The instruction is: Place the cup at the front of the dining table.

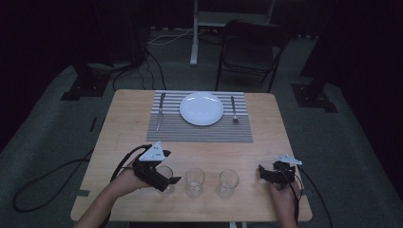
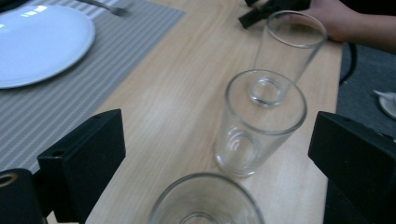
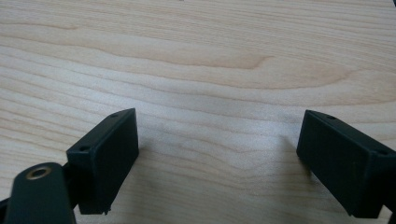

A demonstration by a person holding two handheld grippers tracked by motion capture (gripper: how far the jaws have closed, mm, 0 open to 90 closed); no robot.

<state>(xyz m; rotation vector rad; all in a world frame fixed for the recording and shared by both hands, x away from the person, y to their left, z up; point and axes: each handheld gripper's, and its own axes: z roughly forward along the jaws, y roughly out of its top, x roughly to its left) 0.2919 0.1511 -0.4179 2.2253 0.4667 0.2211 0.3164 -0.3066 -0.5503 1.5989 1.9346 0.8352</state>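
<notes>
We see 3 empty glasses in a row near the table's (image 1: 123, 137) front edge. Our left gripper (image 1: 167, 181), jaws wide apart and holding nothing, sits at the left glass (image 1: 166, 175), whose rim lies between them. Our right gripper (image 1: 263, 172) rests open on bare wood, right of the right glass (image 1: 227, 183).

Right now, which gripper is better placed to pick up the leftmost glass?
Left. The left gripper is right at the leftmost glass, its fingers open with the rim between them in its own view. The right gripper, also open, sits past the far glass over bare table.
</notes>
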